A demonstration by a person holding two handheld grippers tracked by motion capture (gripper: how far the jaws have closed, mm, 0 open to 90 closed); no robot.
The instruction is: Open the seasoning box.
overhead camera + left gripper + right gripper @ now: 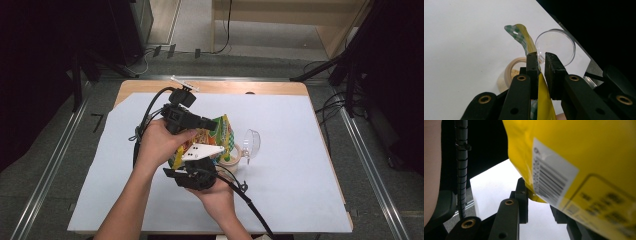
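A white-covered bench [300, 190] carries a tape roll [510, 72] and a clear plastic dome [556, 46]. Above them, a yellow snack bag [220, 131] hangs between both hands. The left gripper [540, 63] pinches its top edge; the right gripper [537, 195] pinches its lower corner. To open it cleanly, pull apart evenly, keeping the bag upright.

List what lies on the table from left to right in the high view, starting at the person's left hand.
Left hand → yellow snack bag → roll of tape → clear plastic bowl tipped on its side → bare white table cover.
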